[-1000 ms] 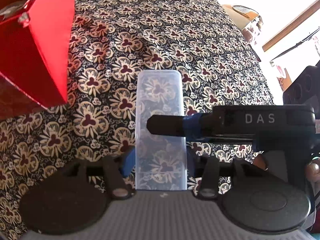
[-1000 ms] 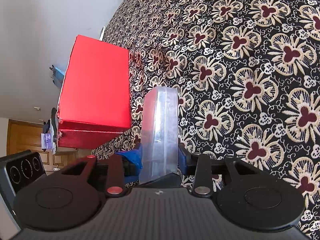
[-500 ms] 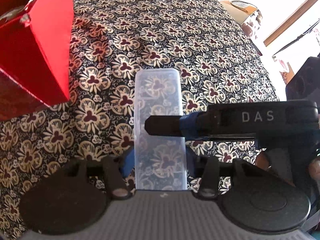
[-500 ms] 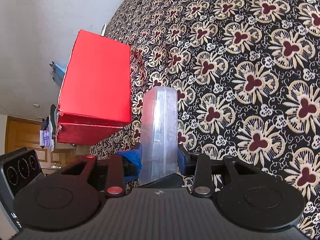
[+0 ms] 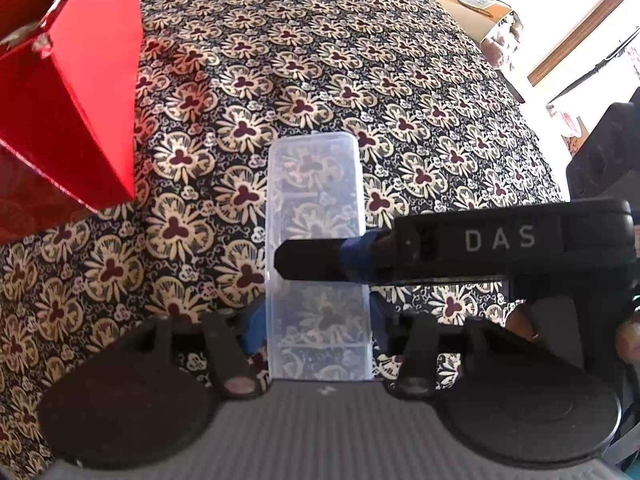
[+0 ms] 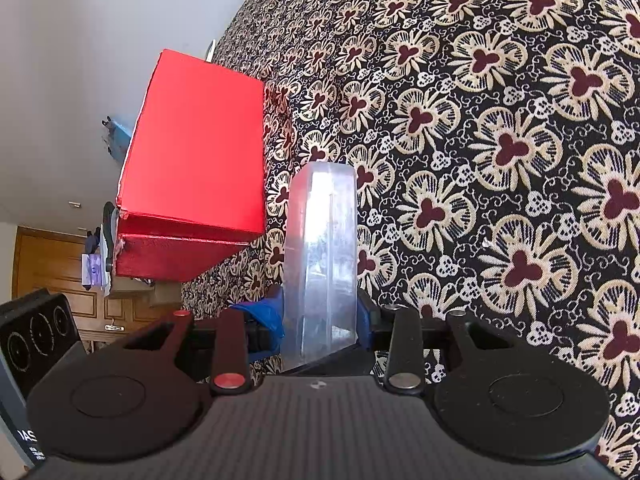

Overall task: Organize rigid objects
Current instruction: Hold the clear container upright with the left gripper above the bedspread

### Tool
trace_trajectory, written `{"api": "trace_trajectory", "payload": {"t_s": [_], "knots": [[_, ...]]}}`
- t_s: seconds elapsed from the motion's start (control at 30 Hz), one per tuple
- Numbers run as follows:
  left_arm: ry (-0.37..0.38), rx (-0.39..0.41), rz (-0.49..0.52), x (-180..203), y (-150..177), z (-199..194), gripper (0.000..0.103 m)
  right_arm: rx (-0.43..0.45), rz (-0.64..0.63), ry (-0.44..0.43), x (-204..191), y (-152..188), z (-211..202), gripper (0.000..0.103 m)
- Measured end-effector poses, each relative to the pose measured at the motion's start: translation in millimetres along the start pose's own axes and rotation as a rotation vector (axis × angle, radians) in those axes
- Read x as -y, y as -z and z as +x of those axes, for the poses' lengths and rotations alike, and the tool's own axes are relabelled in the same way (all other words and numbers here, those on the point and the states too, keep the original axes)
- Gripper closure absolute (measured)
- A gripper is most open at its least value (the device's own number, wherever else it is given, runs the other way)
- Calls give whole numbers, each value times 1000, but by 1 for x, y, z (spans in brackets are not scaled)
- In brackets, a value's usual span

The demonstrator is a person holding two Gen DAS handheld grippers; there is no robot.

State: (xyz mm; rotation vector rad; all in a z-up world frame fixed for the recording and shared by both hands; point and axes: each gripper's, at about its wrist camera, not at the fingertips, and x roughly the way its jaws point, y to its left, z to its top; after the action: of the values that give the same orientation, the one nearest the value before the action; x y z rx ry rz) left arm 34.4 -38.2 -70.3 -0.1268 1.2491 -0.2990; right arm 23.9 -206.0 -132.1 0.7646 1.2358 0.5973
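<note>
While both grippers hold one clear plastic case (image 5: 318, 248) above the flowered cloth (image 5: 400, 92), the left gripper (image 5: 318, 320) clamps its broad sides and the right gripper (image 6: 320, 316), jaws closing, pinches its narrow edges. Beyond the case stands a red box (image 6: 196, 148).

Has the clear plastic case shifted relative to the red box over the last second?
No. In the left wrist view the clear plastic case sits just as far right of the red box as before, clamped by both grippers.
</note>
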Motion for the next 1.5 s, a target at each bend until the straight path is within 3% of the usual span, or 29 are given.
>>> {"api": "trace_trajectory", "payload": {"t_s": [1.0, 1.5], "knots": [[-31, 7, 29, 7, 6, -2, 55, 25, 42, -19, 14, 26, -24, 83], [21, -18, 102, 2, 2, 1, 51, 96, 77, 55, -1, 47, -25, 85]]}}
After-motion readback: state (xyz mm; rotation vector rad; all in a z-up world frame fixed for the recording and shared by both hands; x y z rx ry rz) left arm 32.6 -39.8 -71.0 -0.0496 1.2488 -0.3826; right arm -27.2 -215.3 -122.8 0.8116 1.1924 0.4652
